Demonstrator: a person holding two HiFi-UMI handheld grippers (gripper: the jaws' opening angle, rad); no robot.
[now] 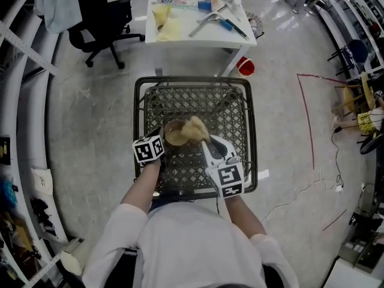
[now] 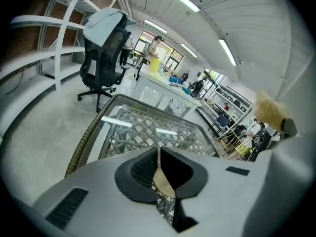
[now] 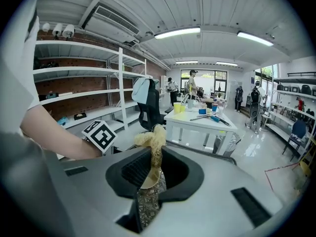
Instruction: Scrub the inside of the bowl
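Observation:
A tan bowl (image 1: pixel 174 135) is over the lattice table (image 1: pixel 228 110) in the head view. My left gripper (image 1: pixel 164 139) is shut on its left rim, and the left gripper view shows that thin tan rim (image 2: pixel 161 180) pinched edge-on between the jaws. My right gripper (image 1: pixel 204 140) is shut on a pale yellow mesh scrubber (image 1: pixel 195 128), which lies over the bowl's right side. In the right gripper view the scrubber (image 3: pixel 152 144) sticks up from between the jaws, with the bowl (image 3: pixel 147 180) just below it.
The dark lattice table has a raised frame (image 1: pixel 140 110) all round. Behind it stands a white table (image 1: pixel 201 35) with cups and tools, and a black office chair (image 1: pixel 103 18) is at the back left. A red object (image 1: pixel 246 67) lies on the floor. Shelving runs along the left.

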